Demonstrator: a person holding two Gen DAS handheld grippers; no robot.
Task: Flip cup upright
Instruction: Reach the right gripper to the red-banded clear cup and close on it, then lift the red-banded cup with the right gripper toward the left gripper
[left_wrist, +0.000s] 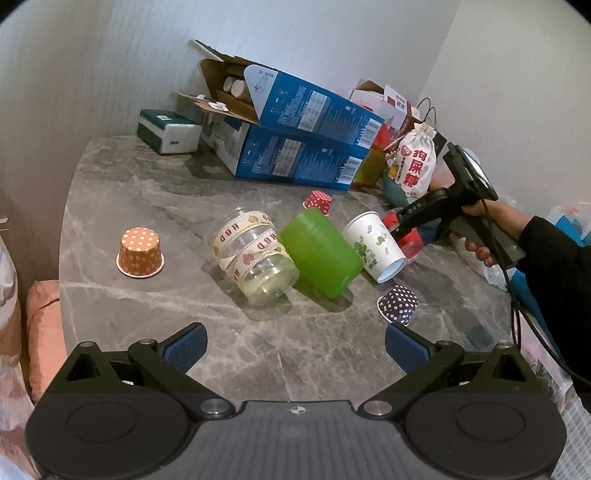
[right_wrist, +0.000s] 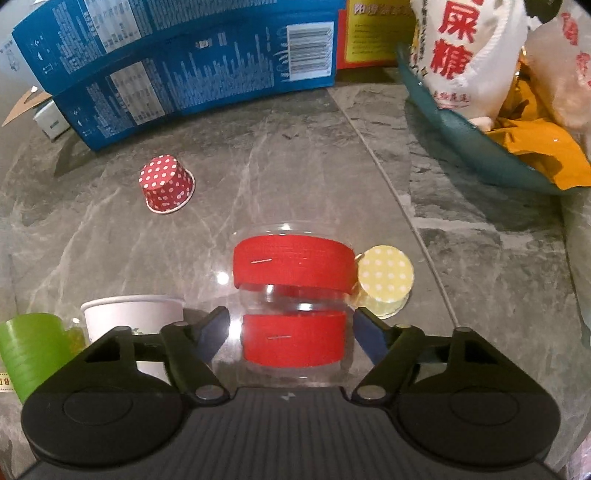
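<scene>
While several cups lie scattered on the grey marble worktop (left_wrist: 147, 206), the one nearest to being handled appears to be the clear cup with red ribbon (right_wrist: 291, 295), seen in the right wrist view between the fingers of the right gripper (right_wrist: 291, 332). The jaws are spread wide to either side of it; contact with the blue pads cannot be confirmed, and no grip is judged to be made. Whether this cup lies on its side or stands inverted cannot be told with certainty.

Touching it on its right, a yellow dotted cup (right_wrist: 384, 286) is seen. Toward the back boxes, a red dotted cup (right_wrist: 166, 186) is tipped over.

In the left wrist view the left gripper (left_wrist: 295, 347) is held open above the near edge of the worktop, with nothing between its fingers. Near the middle, three cups lie on their sides in a row, touching: a clear cup with patterned ribbon (left_wrist: 255, 254), a green cup (left_wrist: 321, 253), and a white paper cup (left_wrist: 373, 245). An orange dotted cup (left_wrist: 141, 252) stands mouth-down toward the left edge, well apart. A purple dotted cup (left_wrist: 398, 303) is tipped near the right front. Blue cartons (left_wrist: 306, 147) are stacked along the back edge.

Judgement on progress: no cup is seen upright, so the task is taken as barely begun. Closing on the red-ribboned cup, lifting and turning it all remain.
</scene>
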